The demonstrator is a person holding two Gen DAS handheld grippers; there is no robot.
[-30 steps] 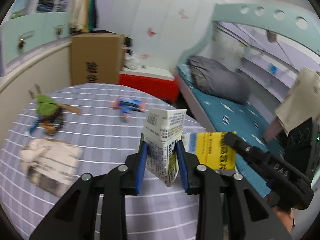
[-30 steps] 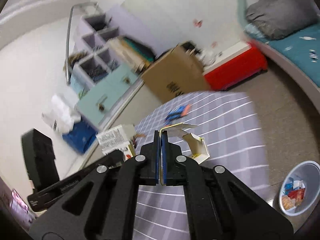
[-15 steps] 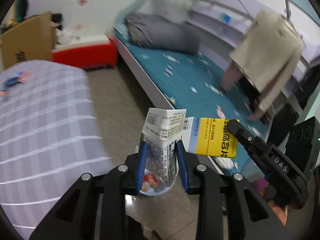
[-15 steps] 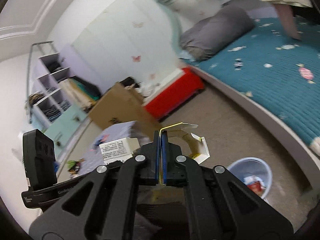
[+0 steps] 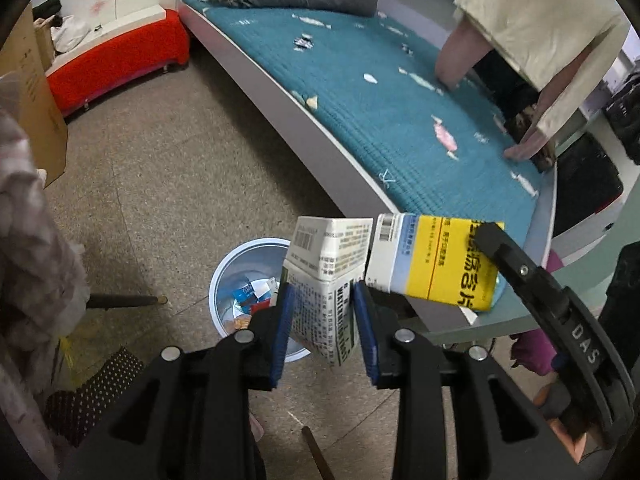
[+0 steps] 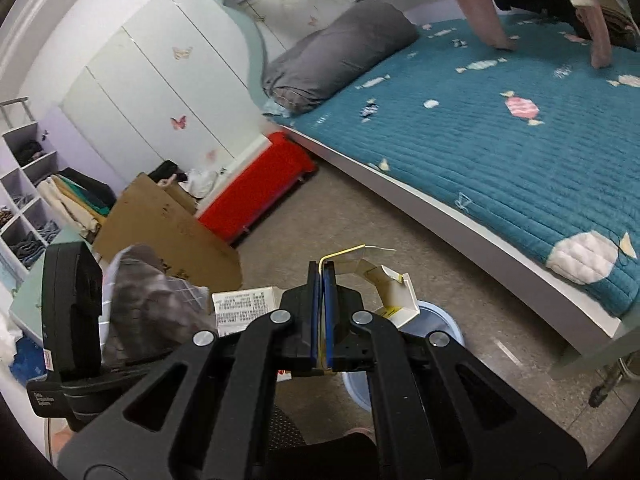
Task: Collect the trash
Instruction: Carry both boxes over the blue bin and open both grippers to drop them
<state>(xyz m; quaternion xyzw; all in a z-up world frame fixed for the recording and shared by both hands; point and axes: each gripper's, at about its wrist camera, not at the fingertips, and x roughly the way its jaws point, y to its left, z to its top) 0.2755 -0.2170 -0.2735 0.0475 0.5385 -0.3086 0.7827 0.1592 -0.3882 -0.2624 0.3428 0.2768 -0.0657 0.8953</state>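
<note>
White carton (image 5: 326,276) was clamped between the blue pads of the left tongs (image 5: 323,320), held above the floor over the right rim of the pale blue bin (image 5: 224,280). Bin held coloured wrappers (image 5: 250,296). Yellow box (image 5: 436,262) sat just right of the carton, pinched by its flattened flap in the right tongs (image 6: 322,312), jaws nearly closed on the flap. In the right wrist view the bin (image 6: 444,328) lay below the box (image 6: 390,288). Teal bed (image 5: 400,120) stood beyond; red bench (image 5: 116,60) at far left.
</note>
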